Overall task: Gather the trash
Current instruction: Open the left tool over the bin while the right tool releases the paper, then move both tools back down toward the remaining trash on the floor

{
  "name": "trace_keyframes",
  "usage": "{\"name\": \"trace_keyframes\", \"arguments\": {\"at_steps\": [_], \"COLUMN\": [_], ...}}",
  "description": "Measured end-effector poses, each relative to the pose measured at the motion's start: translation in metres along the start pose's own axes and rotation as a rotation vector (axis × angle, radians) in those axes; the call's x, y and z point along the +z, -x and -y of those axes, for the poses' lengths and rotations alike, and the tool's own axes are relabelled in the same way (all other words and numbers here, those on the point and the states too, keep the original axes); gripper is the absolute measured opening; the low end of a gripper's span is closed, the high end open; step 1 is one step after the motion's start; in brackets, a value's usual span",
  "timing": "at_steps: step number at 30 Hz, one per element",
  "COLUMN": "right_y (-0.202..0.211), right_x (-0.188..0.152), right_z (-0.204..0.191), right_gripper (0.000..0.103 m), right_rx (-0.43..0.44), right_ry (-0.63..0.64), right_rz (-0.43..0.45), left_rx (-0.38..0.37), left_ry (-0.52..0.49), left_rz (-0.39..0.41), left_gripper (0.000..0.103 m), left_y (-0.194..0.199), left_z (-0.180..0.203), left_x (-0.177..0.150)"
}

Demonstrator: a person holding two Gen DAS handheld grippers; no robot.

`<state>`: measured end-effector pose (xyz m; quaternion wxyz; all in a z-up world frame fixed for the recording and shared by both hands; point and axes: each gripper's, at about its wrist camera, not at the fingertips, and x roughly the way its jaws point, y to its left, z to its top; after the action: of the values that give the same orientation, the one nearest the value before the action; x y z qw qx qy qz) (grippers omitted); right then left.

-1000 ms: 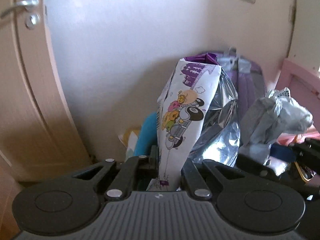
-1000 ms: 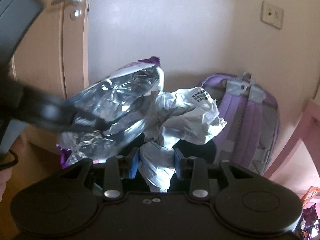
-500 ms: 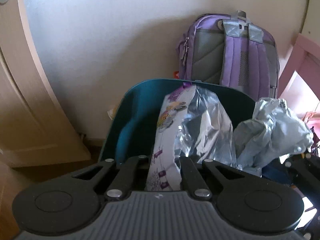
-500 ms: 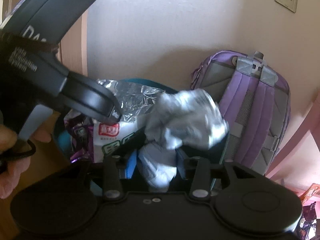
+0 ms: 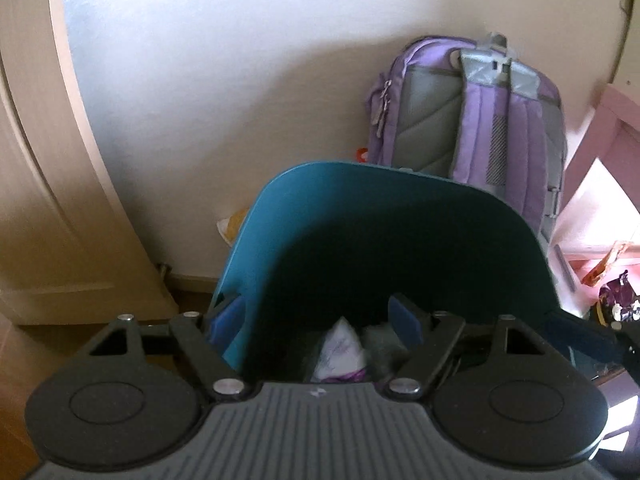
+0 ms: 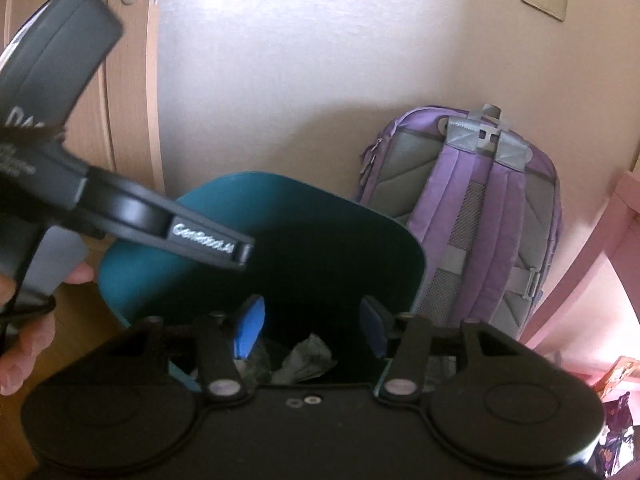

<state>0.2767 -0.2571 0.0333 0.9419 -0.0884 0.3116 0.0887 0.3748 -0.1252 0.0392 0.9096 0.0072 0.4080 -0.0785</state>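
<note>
A teal bin [image 5: 360,208] stands on the floor against the wall, with its mouth right under both grippers. My left gripper [image 5: 316,316] hangs over the mouth, its jaws opening with nothing between the pads. A white and purple snack wrapper [image 5: 340,352] lies loose inside the bin below it. My right gripper [image 6: 311,328] is over the same bin [image 6: 280,196], its jaws also opening and holding nothing. A crumpled silver wrapper [image 6: 308,356] lies in the bin beneath it. In the right wrist view the left gripper's finger [image 6: 208,244] reaches over the rim.
A purple backpack [image 5: 472,120] leans on the wall behind the bin. A wooden door [image 5: 32,160] is at the left and pink furniture [image 5: 600,168] at the right. More wrappers [image 6: 616,432] lie at the far right. A person's hand [image 6: 24,344] holds the left gripper.
Both grippers have opened. The snack wrapper has left the left jaws and the silver wrapper the right jaws; both now lie in the bin. The left gripper came down over the bin.
</note>
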Motion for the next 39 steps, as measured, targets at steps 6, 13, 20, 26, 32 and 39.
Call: {"name": "trace_keyframes", "arguments": {"at_steps": [6,13,20,26,32,39], "right_y": [0.026,0.06,0.093,0.117,0.132,0.13], "right_x": [-0.004,-0.006,-0.012,-0.018,-0.031,-0.056], "right_z": [-0.004,-0.011,-0.019,-0.03,-0.049,-0.074], "right_gripper": [0.054,0.055,0.055,0.056,0.056,0.056], "right_rx": [0.01,0.005,0.005,0.024,0.063,0.134], "right_ry": [-0.026,-0.033,-0.034,-0.023,-0.006,0.014], "right_rz": [0.016,0.035,0.049,0.062,0.058,0.031], "left_rx": [-0.001,-0.009,-0.014,-0.011,-0.033,-0.04], "left_ry": [-0.019,-0.052,-0.061,-0.07,-0.067,-0.051], "left_rz": [0.032,0.065,0.091,0.106,0.118,0.131], "left_gripper": [0.079,0.079,0.079,0.079,0.08,0.083], "left_y": [0.025,0.066,0.106,0.136,0.16,0.173], "left_z": [-0.001,0.002,-0.005,-0.016,-0.029,-0.062], "left_x": [-0.007,-0.022,-0.041,-0.06,-0.084,-0.121]}}
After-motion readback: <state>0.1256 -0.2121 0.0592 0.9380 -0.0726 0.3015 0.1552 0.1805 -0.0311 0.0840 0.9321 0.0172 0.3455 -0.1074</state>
